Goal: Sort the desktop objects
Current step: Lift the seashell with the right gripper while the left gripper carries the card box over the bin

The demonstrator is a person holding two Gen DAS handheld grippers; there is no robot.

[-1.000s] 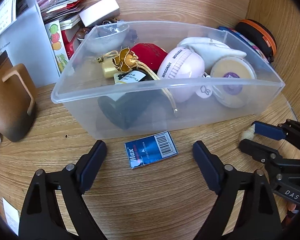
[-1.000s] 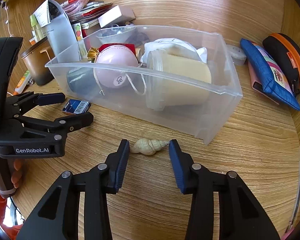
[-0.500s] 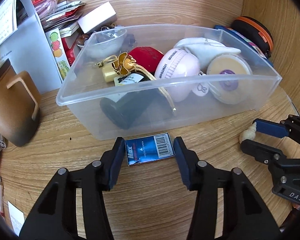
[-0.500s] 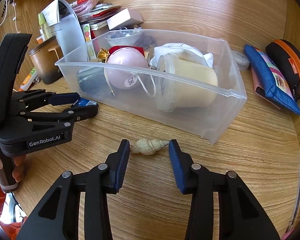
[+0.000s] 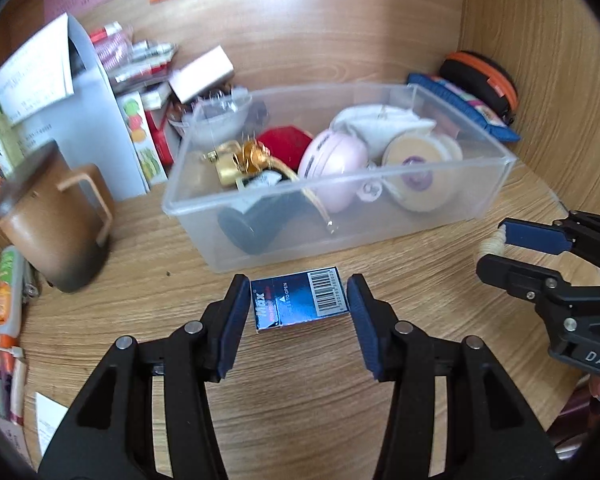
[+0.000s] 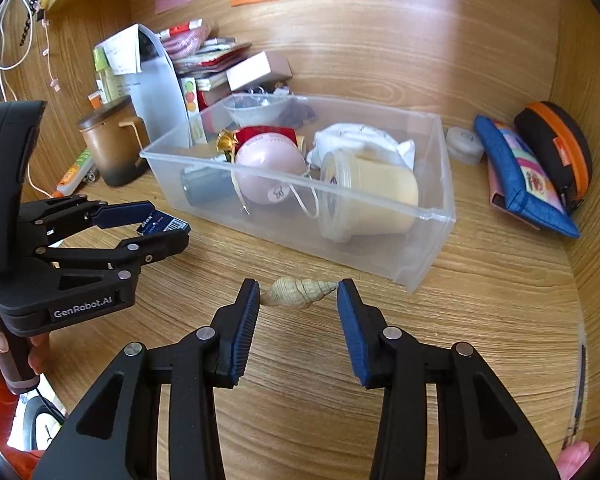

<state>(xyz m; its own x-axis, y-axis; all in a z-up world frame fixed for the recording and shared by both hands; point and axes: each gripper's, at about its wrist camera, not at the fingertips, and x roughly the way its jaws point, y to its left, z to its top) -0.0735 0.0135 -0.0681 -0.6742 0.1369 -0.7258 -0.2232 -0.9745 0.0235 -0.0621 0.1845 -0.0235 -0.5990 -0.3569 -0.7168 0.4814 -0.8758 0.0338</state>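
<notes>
My left gripper [image 5: 296,312] is shut on a small blue box with a barcode [image 5: 299,299] and holds it above the wooden desk, in front of the clear plastic bin [image 5: 380,216]. It also shows in the right wrist view [image 6: 162,226]. My right gripper [image 6: 298,304] is shut on a cream spiral seashell [image 6: 298,292], held end to end, near the bin's front corner [image 6: 416,276]. The bin holds a pink round case [image 5: 332,164], a cream jar [image 6: 380,196], a white cloth and a gold ornament.
A brown mug [image 5: 48,220] stands left of the bin. A white file holder [image 5: 60,112] and stacked packets are behind it. A blue pouch [image 6: 520,176] and an orange-trimmed black case [image 6: 556,148] lie at the right wall. Wooden walls close the back and right.
My left gripper closed onto the blue box and lifted it. My right gripper lifted with the seashell between its pads. Both views rose, showing more of the back wall.
</notes>
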